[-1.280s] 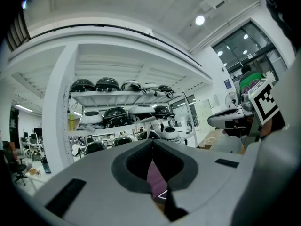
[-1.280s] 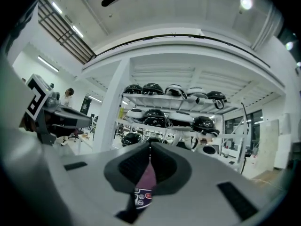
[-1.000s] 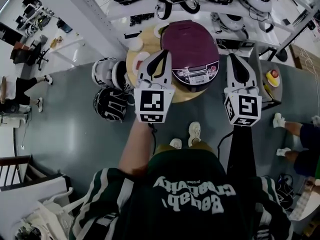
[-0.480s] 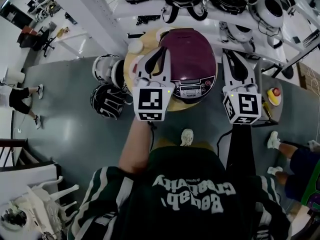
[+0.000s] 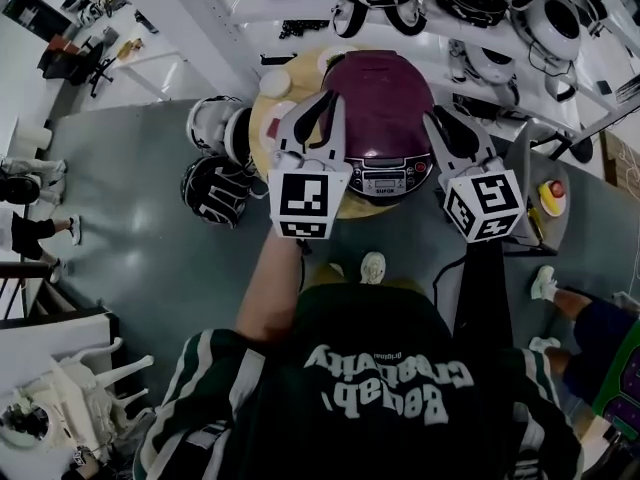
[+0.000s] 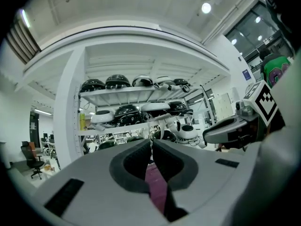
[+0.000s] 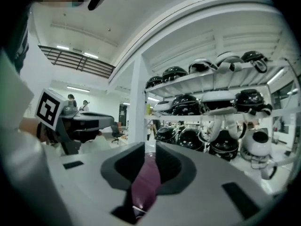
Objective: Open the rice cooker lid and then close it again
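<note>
here, left tongs (image 5: pixel 323 106) overlap rice cooker (image 5: pixel 388 88), edge hidden

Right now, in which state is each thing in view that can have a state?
Round maroon rice cooker: upright on the round wooden table, its lid closed.
Left tool: shut, holding nothing.
Right tool: slightly open; its jaws have just been opening, with nothing gripped between them.
</note>
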